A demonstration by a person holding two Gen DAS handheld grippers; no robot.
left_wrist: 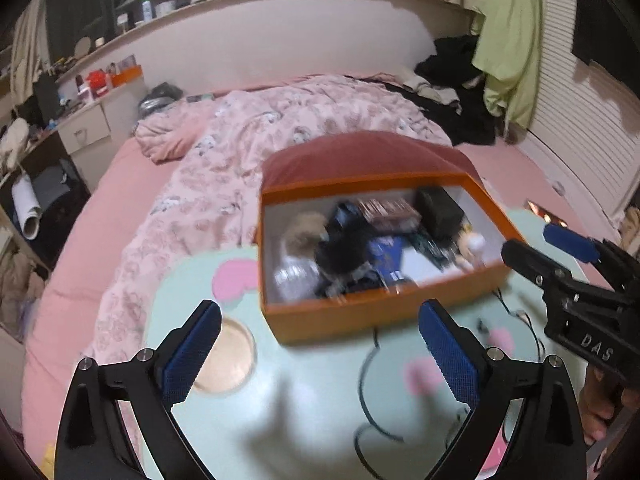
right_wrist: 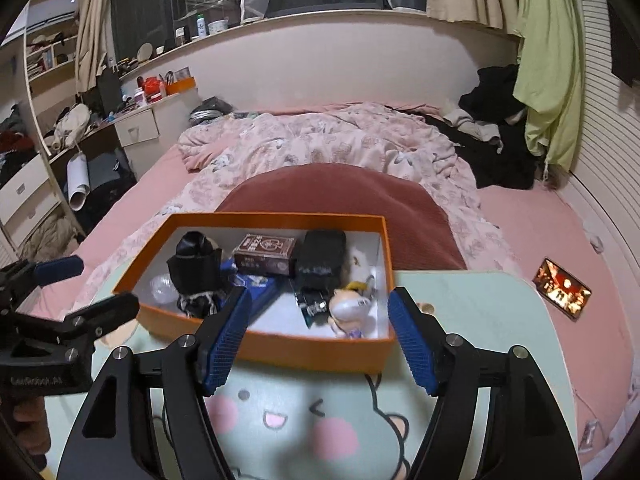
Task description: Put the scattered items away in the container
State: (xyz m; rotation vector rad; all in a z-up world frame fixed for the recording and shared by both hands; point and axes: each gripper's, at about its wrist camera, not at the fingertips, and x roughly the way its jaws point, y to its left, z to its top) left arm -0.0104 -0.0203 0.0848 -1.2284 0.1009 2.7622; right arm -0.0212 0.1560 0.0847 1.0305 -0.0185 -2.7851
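A rumpled pink floral quilt [right_wrist: 320,144] lies across the bed [right_wrist: 532,232] at mid frame. A lit phone [right_wrist: 561,289] rests on the sheet at the right. A green cloth [right_wrist: 548,80] hangs at upper right, above a heap of dark clothes [right_wrist: 496,128]. At the left, a cluttered nightstand [right_wrist: 140,124] carries a red jar [right_wrist: 151,85].

Left gripper [left_wrist: 320,354], right gripper [right_wrist: 318,336] — both agape
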